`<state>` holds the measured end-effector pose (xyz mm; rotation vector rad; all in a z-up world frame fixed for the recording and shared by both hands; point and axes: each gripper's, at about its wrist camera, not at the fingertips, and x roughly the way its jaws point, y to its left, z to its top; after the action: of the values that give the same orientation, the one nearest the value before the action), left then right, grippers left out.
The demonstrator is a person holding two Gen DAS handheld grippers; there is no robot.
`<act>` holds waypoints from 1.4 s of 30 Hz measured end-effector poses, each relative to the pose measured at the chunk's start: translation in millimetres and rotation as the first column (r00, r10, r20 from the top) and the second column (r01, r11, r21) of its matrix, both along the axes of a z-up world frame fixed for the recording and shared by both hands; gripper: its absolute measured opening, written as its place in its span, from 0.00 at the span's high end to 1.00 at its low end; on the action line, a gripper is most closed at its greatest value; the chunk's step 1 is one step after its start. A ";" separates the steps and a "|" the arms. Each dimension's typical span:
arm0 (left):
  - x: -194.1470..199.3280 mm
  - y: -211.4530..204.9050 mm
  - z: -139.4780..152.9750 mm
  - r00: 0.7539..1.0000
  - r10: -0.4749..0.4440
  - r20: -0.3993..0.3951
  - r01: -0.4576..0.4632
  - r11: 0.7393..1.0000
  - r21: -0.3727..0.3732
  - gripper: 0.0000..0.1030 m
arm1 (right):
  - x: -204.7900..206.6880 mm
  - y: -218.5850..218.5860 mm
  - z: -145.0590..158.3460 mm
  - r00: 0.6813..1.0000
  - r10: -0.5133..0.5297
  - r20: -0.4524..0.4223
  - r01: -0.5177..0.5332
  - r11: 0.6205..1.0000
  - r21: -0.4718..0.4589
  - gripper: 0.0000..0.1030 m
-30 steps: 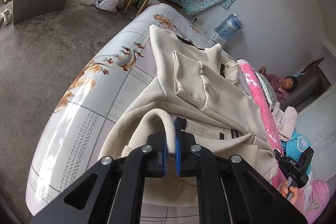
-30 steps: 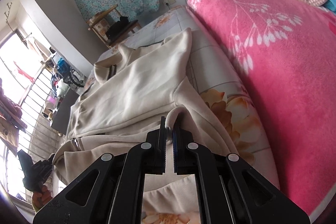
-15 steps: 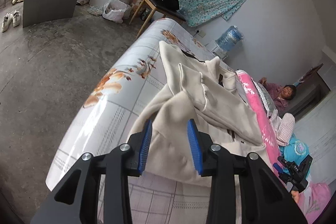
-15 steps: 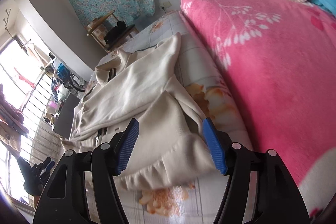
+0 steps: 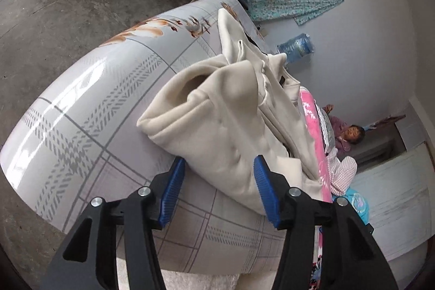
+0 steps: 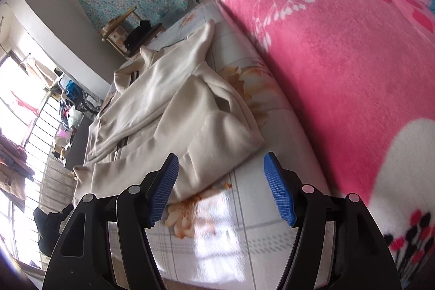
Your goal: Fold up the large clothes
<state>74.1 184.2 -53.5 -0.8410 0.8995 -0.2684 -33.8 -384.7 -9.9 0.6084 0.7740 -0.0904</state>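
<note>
The left claw stands wide open, holding nothing, where a second ago it pinched the hem of the cream jacket; the right claw gapes likewise, its grip also let go; the jacket now lies released on the bed, centre of both frames, its lower part doubled over the body; beside it, at right, the pink blanket; this fold looks laid, so I judge the next one is due.

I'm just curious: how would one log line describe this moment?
left gripper: open | right gripper: open | cream jacket: partly folded, lying on bed
</note>
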 end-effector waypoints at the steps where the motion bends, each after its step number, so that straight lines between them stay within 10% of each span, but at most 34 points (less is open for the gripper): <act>1: 3.1 -1.2 0.7 1.000 0.010 0.002 -0.010 1.000 0.005 0.53 | 4.5 0.5 -1.1 1.000 -0.006 0.002 0.006 1.000 -0.006 0.39; 7: 10.9 -24.2 8.2 0.999 0.027 0.045 -0.036 0.974 0.222 0.70 | 21.3 6.0 -3.7 0.999 -0.044 0.014 0.045 0.992 -0.117 0.53; 14: 7.4 -54.1 30.7 0.990 -0.031 0.136 -0.046 0.850 0.526 0.95 | 25.5 27.6 13.6 1.000 -0.003 0.023 0.009 0.959 -0.285 0.89; 23: -37.3 -47.6 87.8 0.964 -0.085 0.251 -0.066 0.840 0.538 0.96 | -16.7 30.7 67.5 0.992 0.055 0.111 -0.019 0.952 -0.304 0.91; 29: -84.5 -26.7 84.2 0.981 -0.125 0.145 0.041 0.877 0.478 0.96 | -55.9 14.9 58.8 0.996 0.081 0.048 -0.070 0.978 -0.198 0.90; 34: -91.6 -1.9 30.9 0.995 -0.096 -0.031 0.100 0.915 0.391 0.86 | -60.1 -2.7 5.5 0.990 0.029 -0.138 -0.050 0.987 -0.151 0.69; 36: -96.2 14.6 30.0 0.999 -0.036 -0.021 0.041 0.921 0.388 0.84 | -66.4 -12.4 3.6 0.992 -0.007 -0.128 -0.009 0.992 -0.124 0.53; 42: -96.2 25.2 63.7 0.991 -0.026 0.130 -0.031 0.909 0.416 0.84 | -70.0 1.3 43.9 0.999 -0.049 -0.011 0.043 0.953 -0.299 0.51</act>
<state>-22.0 209.4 10.2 -0.4197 0.7917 -0.1189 -103.8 -383.5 34.1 0.3377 0.7458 -0.2519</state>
